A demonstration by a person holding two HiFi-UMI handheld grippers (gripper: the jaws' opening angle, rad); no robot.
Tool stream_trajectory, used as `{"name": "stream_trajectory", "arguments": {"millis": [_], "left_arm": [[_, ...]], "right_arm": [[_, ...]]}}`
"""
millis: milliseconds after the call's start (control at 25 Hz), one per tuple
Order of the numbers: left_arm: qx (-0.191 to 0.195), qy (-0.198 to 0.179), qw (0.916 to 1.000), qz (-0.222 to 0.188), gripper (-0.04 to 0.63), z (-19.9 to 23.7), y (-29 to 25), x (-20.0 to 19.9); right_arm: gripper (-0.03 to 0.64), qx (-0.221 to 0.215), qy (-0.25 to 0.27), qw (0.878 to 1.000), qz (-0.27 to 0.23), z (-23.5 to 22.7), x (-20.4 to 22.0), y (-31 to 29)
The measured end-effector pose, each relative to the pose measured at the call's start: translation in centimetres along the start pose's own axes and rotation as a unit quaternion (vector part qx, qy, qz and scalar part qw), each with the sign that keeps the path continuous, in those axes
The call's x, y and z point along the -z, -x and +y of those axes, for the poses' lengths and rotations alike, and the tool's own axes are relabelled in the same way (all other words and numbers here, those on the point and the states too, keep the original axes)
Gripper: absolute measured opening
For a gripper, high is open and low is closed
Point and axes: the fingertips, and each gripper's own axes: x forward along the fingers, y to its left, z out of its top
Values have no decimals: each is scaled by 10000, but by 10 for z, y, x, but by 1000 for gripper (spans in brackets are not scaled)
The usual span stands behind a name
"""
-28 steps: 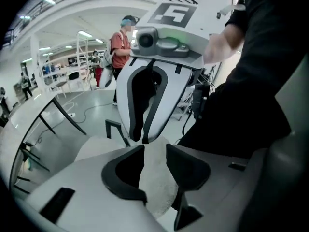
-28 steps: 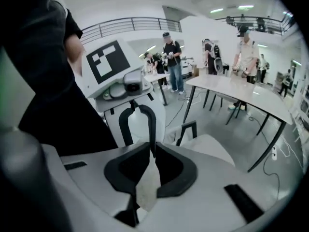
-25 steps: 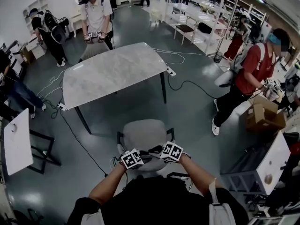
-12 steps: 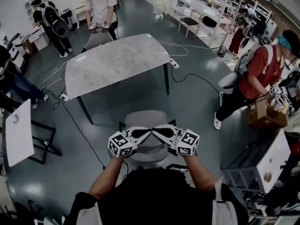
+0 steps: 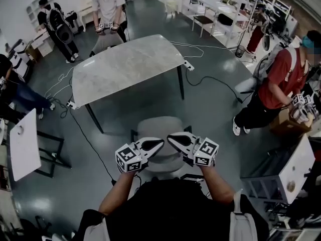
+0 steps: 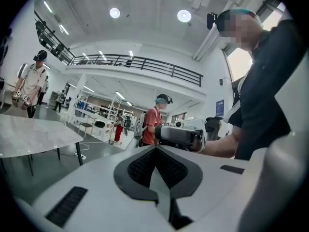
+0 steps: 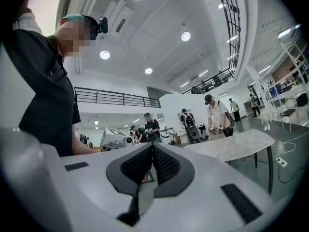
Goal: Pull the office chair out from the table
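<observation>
Both tongs have come up off the grey padded office chair (image 5: 155, 127). A second ago they sat low at its backrest. Now the left tongs (image 5: 157, 143) and the right tongs (image 5: 173, 138) hang level above it in the lower middle of the head view, tips turned toward each other and nearly meeting. Each pair is pressed closed with nothing between the pads, as both gripper views show.

The chair stands below centre frame, right in front of the person. A bare strip of dark floor separates it from the grey stone-look worktop on black legs (image 5: 125, 67) at upper centre. It looks already drawn out, so letting go likely marks the end of the pull.

A thin black cable (image 5: 93, 147) runs over the floor just left of the chair, where it could snag a wheel. A person in a red shirt (image 5: 276, 82) bends over a brown cardboard box (image 5: 285, 125) at the right edge, well apart. A person in a white shirt (image 5: 108, 6) stands at the worktop's far end.
</observation>
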Motion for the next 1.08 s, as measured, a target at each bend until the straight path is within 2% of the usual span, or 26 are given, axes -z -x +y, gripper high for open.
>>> {"name": "stream_trajectory", "arguments": {"millis": [240, 480, 1080], "left_arm": [[53, -97, 9999, 114, 12, 1, -3, 0], [167, -103, 9998, 2, 12, -1, -4, -3], [324, -82, 9994, 40, 12, 1, 1, -1]], "right_arm": [[18, -108, 111, 9997, 191, 0, 4, 0], [18, -232, 93, 9995, 170, 2, 4, -4], [20, 180, -239, 9993, 211, -11, 19, -10]]}}
